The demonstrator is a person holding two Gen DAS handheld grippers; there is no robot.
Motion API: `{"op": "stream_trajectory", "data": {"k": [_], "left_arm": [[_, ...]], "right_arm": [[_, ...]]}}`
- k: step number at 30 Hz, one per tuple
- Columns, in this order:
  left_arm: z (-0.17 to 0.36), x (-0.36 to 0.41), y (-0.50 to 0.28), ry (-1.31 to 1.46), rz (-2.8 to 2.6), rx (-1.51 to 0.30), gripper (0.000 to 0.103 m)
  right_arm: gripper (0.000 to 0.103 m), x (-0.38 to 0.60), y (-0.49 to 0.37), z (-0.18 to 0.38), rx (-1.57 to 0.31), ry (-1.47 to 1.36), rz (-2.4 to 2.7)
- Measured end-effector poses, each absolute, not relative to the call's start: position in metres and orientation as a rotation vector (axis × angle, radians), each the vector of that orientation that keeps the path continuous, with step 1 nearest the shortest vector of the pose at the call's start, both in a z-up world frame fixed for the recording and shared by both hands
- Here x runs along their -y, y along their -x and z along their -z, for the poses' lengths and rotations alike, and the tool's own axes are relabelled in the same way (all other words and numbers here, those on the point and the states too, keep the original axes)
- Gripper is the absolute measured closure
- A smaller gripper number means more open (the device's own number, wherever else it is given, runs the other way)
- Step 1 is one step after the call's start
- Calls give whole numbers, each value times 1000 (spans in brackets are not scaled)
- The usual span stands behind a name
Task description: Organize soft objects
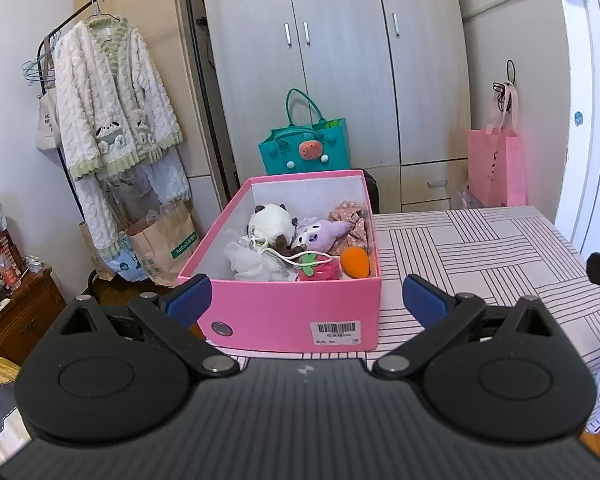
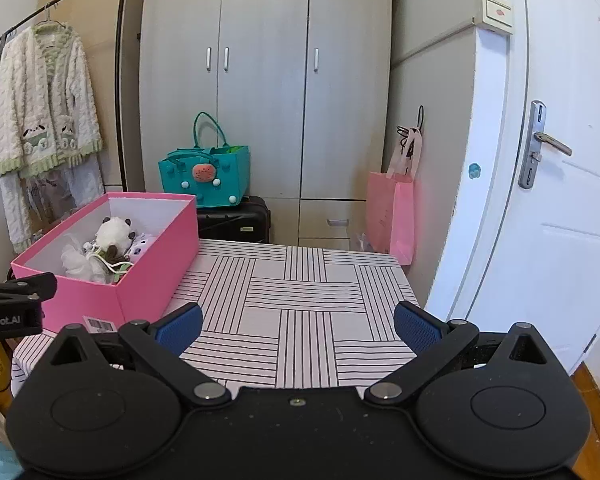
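Left hand-held gripper point(image 1: 306, 300): jaws spread wide, nothing between the blue pads, hovering right in front of the pink box's near end.
Right hand-held gripper point(image 2: 298, 326): wide apart too, empty, poised over the bare striped cloth.
Wardrobe point(image 2: 260, 80): grey doors filling the back wall, beyond the desk's far edge.
Desk point(image 2: 300, 292): pink cloth with black line blocks; most of it bare on the right.
Pink box point(image 1: 284, 312): lidless, sitting along the desk's left edge, barcode sticker on its near wall.
Teal bag point(image 1: 306, 152): behind the box, off the desk's far edge.
Panda plush point(image 1: 270, 220): white, lying in the middle of the box, towards the left wall.
Purple plush point(image 1: 320, 232): just right of the panda, touching it.
White mesh puff point(image 1: 252, 260): near left corner of the box, cord trailing over it.
Floral fabric piece point(image 1: 350, 216): bunched against the box's right wall, behind the purple plush.
Strawberry plush point(image 1: 320, 270): against the box's near wall.
Orange soft toy point(image 1: 355, 263): near right corner of the box, just beside the strawberry.
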State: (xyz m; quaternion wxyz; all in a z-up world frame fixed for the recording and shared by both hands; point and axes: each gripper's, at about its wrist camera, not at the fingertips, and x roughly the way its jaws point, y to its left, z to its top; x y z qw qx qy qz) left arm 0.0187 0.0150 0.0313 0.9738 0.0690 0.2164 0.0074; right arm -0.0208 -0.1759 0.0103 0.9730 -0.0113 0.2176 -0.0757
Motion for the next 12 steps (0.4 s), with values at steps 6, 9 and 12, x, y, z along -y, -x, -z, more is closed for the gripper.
{"op": "stream_trajectory", "data": {"k": [6,9,12], "left_arm": [[-31,-17,-20,-141,-23,-427,0],[-31,-15,-20,-155,-27,-423,0],[-31,-14,-24,-159,-23,-428,0]], "right_arm": [[0,182,17,-9,-445,9,161],[0,184,15,-7,-448,5,160],[0,186,14,-6,-451,2,159]]}}
